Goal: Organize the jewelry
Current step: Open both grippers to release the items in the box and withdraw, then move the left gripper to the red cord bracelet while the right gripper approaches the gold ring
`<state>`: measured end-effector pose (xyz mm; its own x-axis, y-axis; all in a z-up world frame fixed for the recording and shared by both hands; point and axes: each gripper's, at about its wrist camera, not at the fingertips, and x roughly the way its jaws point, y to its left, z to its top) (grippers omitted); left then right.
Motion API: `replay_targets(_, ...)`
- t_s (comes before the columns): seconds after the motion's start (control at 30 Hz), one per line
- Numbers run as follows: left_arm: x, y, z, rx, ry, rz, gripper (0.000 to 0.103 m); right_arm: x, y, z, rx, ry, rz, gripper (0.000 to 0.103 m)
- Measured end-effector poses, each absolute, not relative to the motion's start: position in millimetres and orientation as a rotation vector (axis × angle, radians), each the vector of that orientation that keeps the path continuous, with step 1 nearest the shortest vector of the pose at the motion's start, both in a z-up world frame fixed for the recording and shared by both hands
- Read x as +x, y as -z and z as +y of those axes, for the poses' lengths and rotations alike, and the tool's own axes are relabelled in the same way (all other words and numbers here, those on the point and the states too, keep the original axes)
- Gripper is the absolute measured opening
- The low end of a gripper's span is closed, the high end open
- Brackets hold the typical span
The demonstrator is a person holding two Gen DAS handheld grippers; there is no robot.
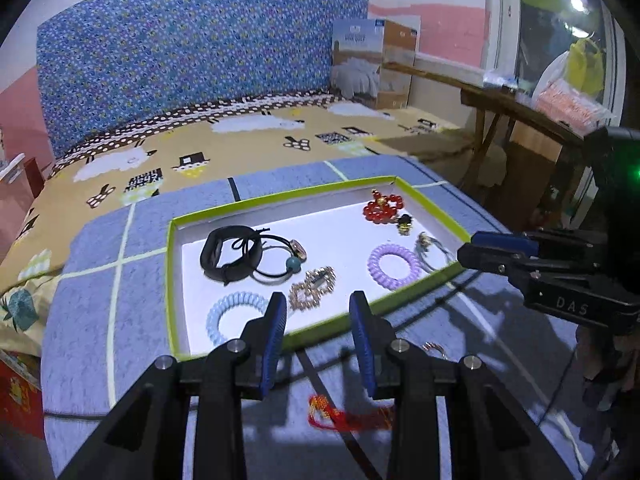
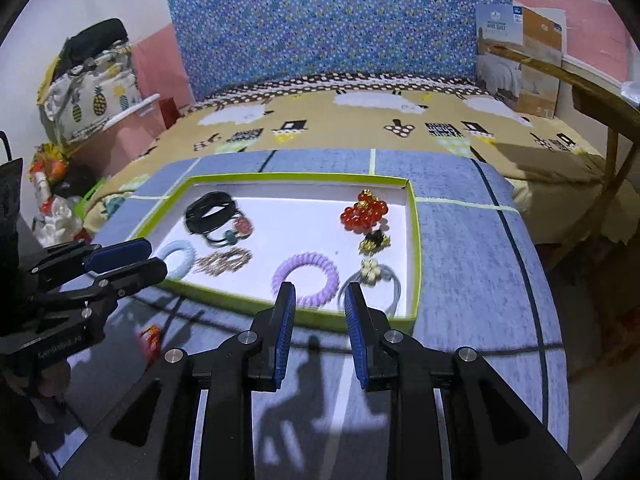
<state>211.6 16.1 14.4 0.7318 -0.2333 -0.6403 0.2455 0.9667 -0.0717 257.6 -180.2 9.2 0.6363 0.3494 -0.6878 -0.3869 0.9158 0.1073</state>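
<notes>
Both grippers hover over blue cloth (image 1: 92, 300), nothing held. Left gripper (image 1: 318, 304): fingers apart, w/ a red bracelet (image 1: 344, 416) on the cloth just below them, outside the tray. Right gripper (image 2: 320, 294): fingers apart, tips at the tray's near rim. Green-rimmed tray (image 2: 280, 177) holds purple coil tie (image 2: 305, 280), light-blue coil tie (image 1: 234, 314), gold clip (image 1: 314, 286), black band (image 1: 230, 252), red beads (image 2: 364, 214) at far right. Bed (image 2: 340, 128) beyond.

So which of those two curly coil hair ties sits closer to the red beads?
The purple coil hair tie, toward the tray's right side. The pale blue coil hair tie lies at the far left, beyond the red bead bracelet.
</notes>
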Motion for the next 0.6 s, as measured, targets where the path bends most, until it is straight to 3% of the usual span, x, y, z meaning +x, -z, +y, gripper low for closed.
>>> replay_targets(0.6,109,-23,23,-0.017,0.209,0.632,0.034,150,-19,-193,-0.029,-0.471,0.696,0.026)
